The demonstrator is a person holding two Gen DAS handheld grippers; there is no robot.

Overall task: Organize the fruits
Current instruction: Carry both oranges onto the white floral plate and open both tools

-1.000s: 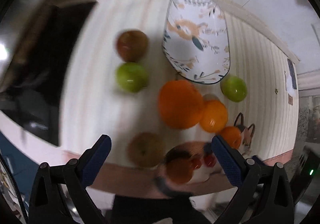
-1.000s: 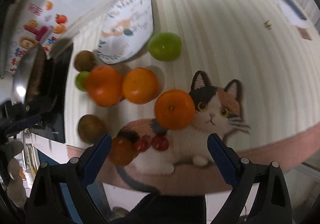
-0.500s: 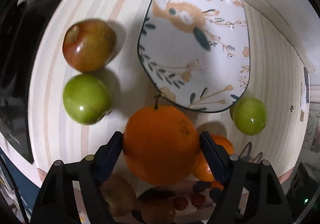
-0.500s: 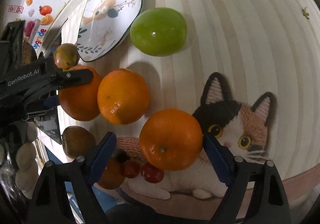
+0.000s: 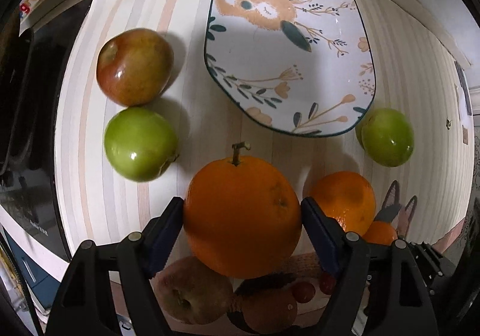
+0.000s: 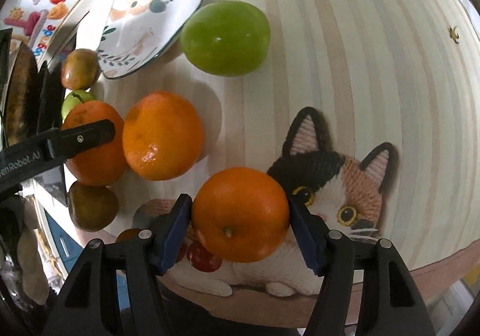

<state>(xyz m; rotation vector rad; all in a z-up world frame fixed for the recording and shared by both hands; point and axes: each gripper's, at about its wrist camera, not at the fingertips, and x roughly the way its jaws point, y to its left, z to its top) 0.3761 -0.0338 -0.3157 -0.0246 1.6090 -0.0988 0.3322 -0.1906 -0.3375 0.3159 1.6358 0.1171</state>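
My left gripper is shut on a large orange with a stem, just in front of the patterned white plate. It shows in the right wrist view too. My right gripper is shut on a smaller orange over the cat mat. A third orange lies between them. Green apples and a red-green apple lie around the plate.
A brown fruit and small red fruits lie near the table's front edge. A black appliance stands at the left. The striped tablecloth stretches to the right.
Both grippers have moved down and forward and closed, the left on the large orange, the right on the smaller orange.
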